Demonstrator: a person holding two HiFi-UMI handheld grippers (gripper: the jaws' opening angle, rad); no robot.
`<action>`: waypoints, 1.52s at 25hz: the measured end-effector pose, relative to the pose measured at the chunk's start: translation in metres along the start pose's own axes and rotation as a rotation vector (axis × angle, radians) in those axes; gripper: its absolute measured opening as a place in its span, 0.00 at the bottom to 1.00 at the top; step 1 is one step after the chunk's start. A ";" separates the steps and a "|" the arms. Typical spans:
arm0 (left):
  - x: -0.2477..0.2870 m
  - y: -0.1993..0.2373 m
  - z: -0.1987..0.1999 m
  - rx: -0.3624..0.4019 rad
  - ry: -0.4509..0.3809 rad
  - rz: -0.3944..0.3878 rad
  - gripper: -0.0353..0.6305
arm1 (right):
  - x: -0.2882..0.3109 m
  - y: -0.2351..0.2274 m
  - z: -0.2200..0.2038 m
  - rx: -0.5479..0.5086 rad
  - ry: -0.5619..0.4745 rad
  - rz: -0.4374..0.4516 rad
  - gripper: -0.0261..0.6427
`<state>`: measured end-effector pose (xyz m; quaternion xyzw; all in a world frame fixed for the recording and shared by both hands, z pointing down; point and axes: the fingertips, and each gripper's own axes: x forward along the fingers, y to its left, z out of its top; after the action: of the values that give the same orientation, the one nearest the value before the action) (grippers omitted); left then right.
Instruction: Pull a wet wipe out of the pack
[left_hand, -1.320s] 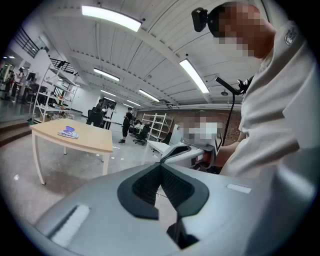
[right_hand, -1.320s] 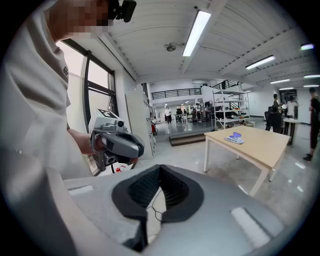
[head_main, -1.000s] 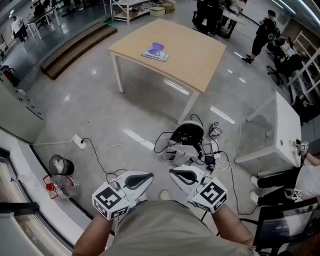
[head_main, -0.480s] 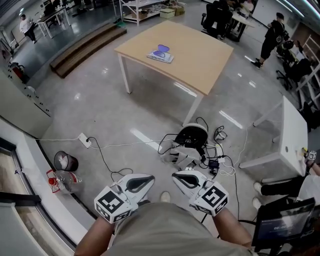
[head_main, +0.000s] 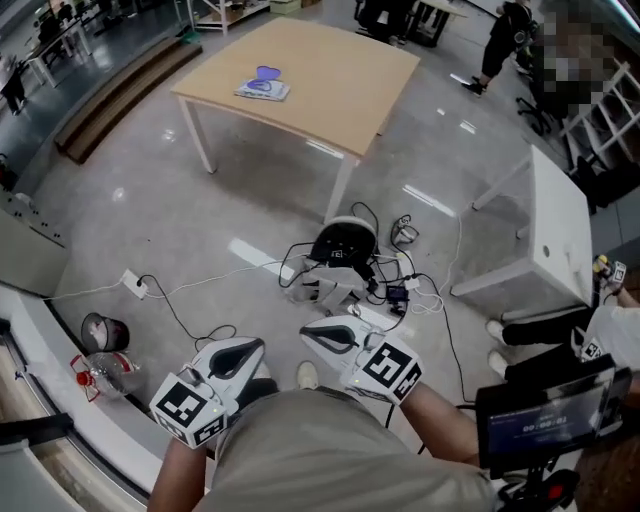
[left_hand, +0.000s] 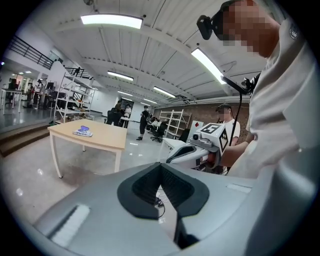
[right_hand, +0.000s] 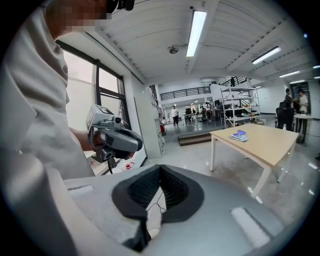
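Left gripper (head_main: 252, 349), right gripper (head_main: 312, 334): closed, empty, far from pack (head_main: 263, 84) on table (head_main: 330, 70); likely trip hazard from cables (head_main: 400, 293).

Clear above the tabletop, cluttered on the floor just ahead.

Well short of the wooden table (head_main: 330, 80), with left gripper (head_main: 248, 352) and right gripper (head_main: 318, 336) low against the body, jaws together and nothing between them. Blocked straight ahead at floor level by a tangle of cables (head_main: 400, 295) around a black round device (head_main: 343, 240). Open to the left of that over bare polished floor (head_main: 230, 200), crossed only by thin cords from a power strip (head_main: 132, 284). Hemmed on the right by a white table (head_main: 560, 240) and a monitor (head_main: 545, 415); on the left by a black bin (head_main: 103, 331) beside a white ledge (head_main: 50, 370). Free all round the wipe pack (head_main: 263, 86), near the tabletop's left edge.
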<state>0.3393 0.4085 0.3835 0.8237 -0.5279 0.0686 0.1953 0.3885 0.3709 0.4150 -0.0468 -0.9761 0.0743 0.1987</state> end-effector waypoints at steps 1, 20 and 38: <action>0.002 -0.001 0.000 -0.004 0.002 0.002 0.06 | -0.001 0.000 -0.001 0.001 -0.001 0.005 0.04; 0.025 -0.005 0.008 0.008 0.021 0.011 0.06 | -0.019 -0.010 0.000 0.030 -0.031 0.019 0.04; 0.005 0.181 0.030 -0.011 -0.018 -0.029 0.06 | 0.135 -0.092 0.056 0.019 0.048 -0.056 0.04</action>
<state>0.1767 0.3262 0.4033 0.8308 -0.5179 0.0554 0.1963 0.2365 0.2898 0.4305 -0.0194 -0.9713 0.0767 0.2245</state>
